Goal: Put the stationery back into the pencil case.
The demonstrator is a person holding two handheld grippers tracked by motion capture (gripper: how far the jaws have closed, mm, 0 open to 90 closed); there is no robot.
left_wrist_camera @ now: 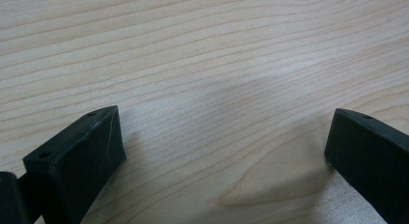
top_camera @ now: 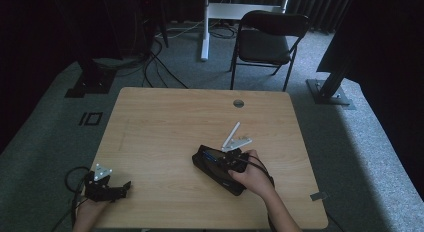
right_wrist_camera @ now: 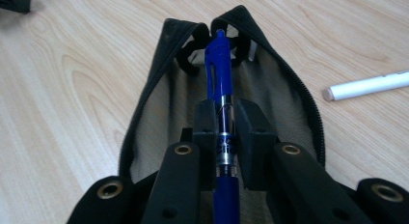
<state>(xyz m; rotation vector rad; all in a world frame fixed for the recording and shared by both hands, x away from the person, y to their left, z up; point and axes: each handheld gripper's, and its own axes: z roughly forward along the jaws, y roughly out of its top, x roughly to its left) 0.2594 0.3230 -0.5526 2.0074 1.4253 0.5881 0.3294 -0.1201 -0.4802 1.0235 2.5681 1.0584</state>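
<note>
we had the right claw (right_wrist_camera: pixel 225 137) clamped on the blue pen (right_wrist_camera: pixel 219 74), nose inside the open pencil case (right_wrist_camera: pixel 154 103); next, release. left claw (left_wrist_camera: pixel 224 147) stood apart over the counter (left_wrist_camera: pixel 202 50).

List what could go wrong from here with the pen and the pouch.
1. The right gripper is shut on the blue pen over the open black pouch; the pen's tip could snag near the zipper end.
2. The left gripper rests open on the table, apart from the pouch, so the unheld pouch may slide.

Dim high view, soft shadows, blurred closeups
</note>
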